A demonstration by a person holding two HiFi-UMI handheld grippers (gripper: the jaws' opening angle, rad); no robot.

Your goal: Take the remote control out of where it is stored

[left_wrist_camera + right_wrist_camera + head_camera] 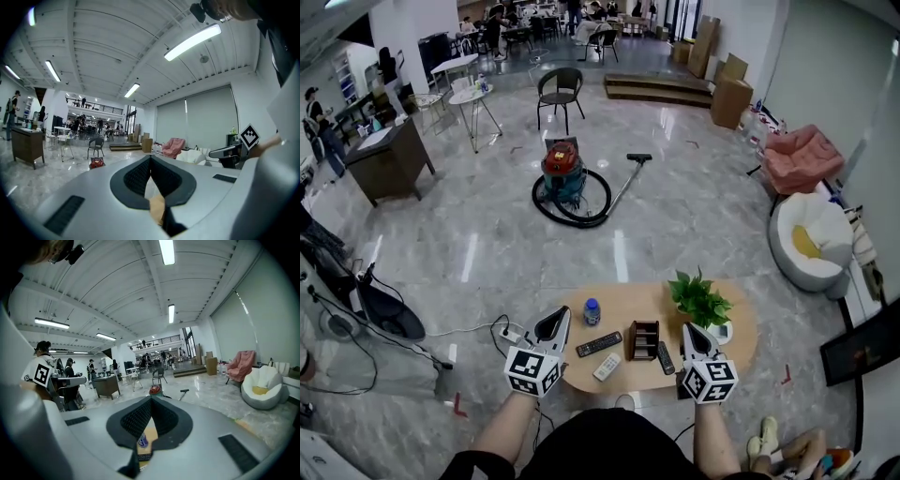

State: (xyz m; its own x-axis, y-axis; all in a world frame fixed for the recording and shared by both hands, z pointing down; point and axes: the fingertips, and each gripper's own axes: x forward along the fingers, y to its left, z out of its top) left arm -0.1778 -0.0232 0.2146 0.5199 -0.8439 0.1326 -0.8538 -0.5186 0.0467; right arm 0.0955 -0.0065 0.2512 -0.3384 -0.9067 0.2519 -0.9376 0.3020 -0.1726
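**A:** Where do the remotes lie from the wooden holder point(643, 339)?

**B:** Going left to right: my left gripper point(561, 319) hangs left of the holder, over the left end of the table point(741, 323). Between that gripper and the holder lies a black remote point(599, 344), its long axis running across toward the holder. A white remote point(607, 367) lies slantwise a little nearer to me. Just right of the holder, alongside its wall, is a second black remote point(666, 357), with its long axis pointing away from me. My right gripper point(690, 333) is just right of that one.

**A:** So everything is out of storage?

**B:** Three remotes lie on the tabletop outside the holder. I can't tell whether one of its compartments holds another, because they are too small and dark in my head view. So this could be remotes already lifted out, or one more sitting inside.

**A:** Which hand is nearer?

**B:** The right one is nearer the holder and the second black remote. The left is nearer the two remotes on the holder's left.

**A:** And the jaws?

**B:** On the left, the pads are pressed together with nothing between them. The right is the same, closed and empty. Neither gripper touches a remote or the holder, and both point out over the table, almost level.
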